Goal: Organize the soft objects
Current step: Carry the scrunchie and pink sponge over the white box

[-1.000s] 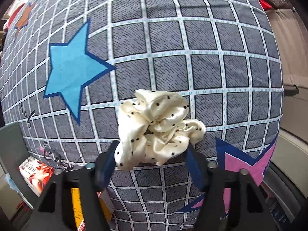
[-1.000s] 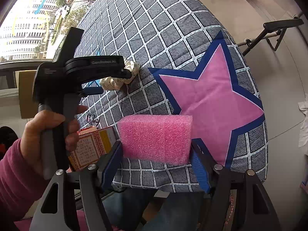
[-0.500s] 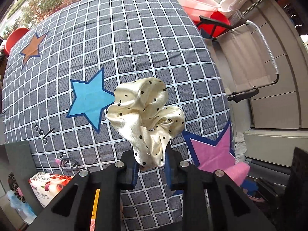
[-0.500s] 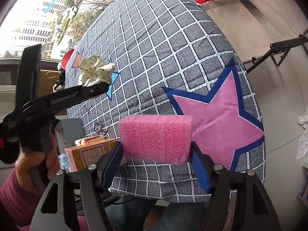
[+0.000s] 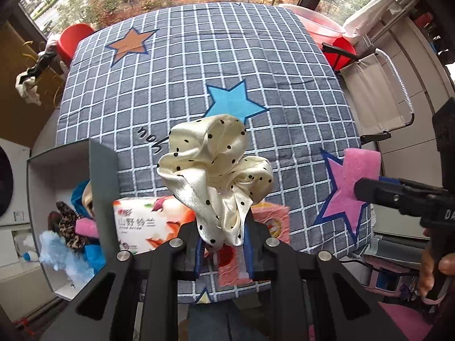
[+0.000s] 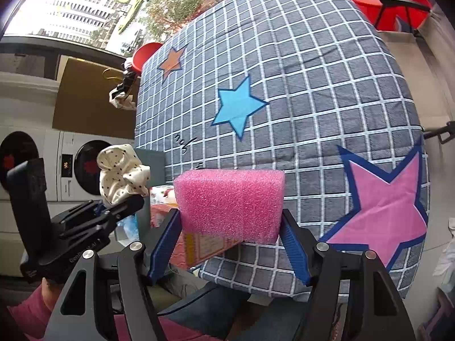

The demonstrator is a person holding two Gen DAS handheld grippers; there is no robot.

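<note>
My left gripper (image 5: 223, 251) is shut on a cream satin scrunchie with black dots (image 5: 216, 170), held high above the checked bedcover (image 5: 199, 65). The same scrunchie (image 6: 121, 174) shows at the left of the right wrist view. My right gripper (image 6: 229, 241) is shut on a pink foam block (image 6: 230, 201), which also appears as a pink foam block (image 5: 361, 164) at the right edge of the left wrist view. A grey open box (image 5: 103, 182) at the bed's left side holds several soft items, among them a leopard-print piece (image 5: 66, 224) and blue fluff (image 5: 57, 251).
Two printed cartons (image 5: 142, 224) sit at the bed's near edge beside the box. A folding chair (image 5: 378, 93) and red tubs (image 5: 338, 48) stand right of the bed. Washing machines (image 6: 68, 167) are on the left. A person's hand (image 5: 439, 267) grips the right tool.
The left gripper closed on the scrunchie and lifted it well off the bedcover, toward the box side. The right gripper rose with the foam block still in it.
</note>
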